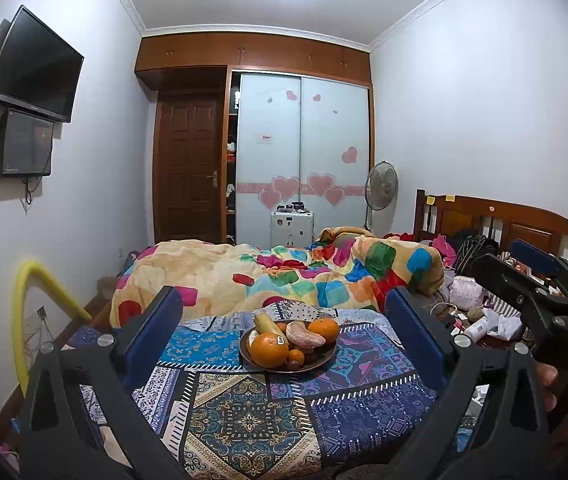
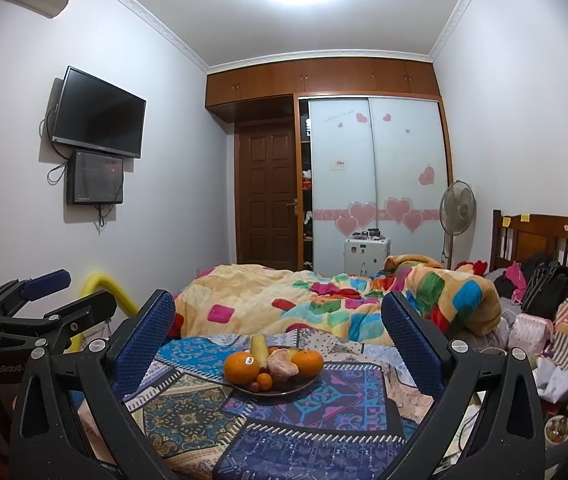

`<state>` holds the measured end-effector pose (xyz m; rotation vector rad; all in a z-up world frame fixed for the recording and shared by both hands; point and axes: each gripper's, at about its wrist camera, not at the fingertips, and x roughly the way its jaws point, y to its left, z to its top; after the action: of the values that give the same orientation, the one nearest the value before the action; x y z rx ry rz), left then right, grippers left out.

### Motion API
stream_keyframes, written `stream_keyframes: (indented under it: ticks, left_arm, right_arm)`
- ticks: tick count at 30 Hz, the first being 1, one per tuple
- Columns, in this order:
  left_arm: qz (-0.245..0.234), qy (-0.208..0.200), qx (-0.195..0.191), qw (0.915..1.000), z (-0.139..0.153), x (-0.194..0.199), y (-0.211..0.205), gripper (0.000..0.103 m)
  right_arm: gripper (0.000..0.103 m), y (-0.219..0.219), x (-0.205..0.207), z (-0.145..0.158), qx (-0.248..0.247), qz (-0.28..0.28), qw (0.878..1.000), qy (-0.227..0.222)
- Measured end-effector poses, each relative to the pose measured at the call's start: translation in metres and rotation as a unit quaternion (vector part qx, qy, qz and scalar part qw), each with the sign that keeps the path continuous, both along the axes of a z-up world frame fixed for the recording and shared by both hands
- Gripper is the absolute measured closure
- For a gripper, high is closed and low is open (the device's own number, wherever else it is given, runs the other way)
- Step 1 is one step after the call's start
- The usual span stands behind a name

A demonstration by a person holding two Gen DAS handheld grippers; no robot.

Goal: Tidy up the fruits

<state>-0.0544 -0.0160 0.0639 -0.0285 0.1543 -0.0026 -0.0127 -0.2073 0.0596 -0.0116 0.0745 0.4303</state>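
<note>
The plate (image 1: 325,356) sits on the patchwork cloth (image 1: 244,412), and all the fruit lies heaped on it, so this fits either fruit already gathered or fruit waiting to be sorted. Both the left gripper (image 1: 284,336) and right gripper (image 2: 278,340) hover short of the plate with jaws wide apart, holding nothing, likely framing the heap for a pick. Nearest on the plate is a stickered orange (image 1: 270,349), round and dimpled; behind it a smooth banana (image 1: 266,323), a peeled, matte segment cluster (image 1: 303,335) and another orange (image 1: 323,329).
</note>
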Motion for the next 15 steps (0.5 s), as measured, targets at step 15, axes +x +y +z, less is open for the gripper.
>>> stream_keyframes:
  ticks: [15]
  left_arm:
    - [-0.006, 0.001, -0.003, 1.0000, 0.0025, 0.0012, -0.0058, 0.000]
  right_arm:
    - [0.000, -0.0003, -0.0001, 0.0004, 0.001, 0.000, 1.000, 0.001]
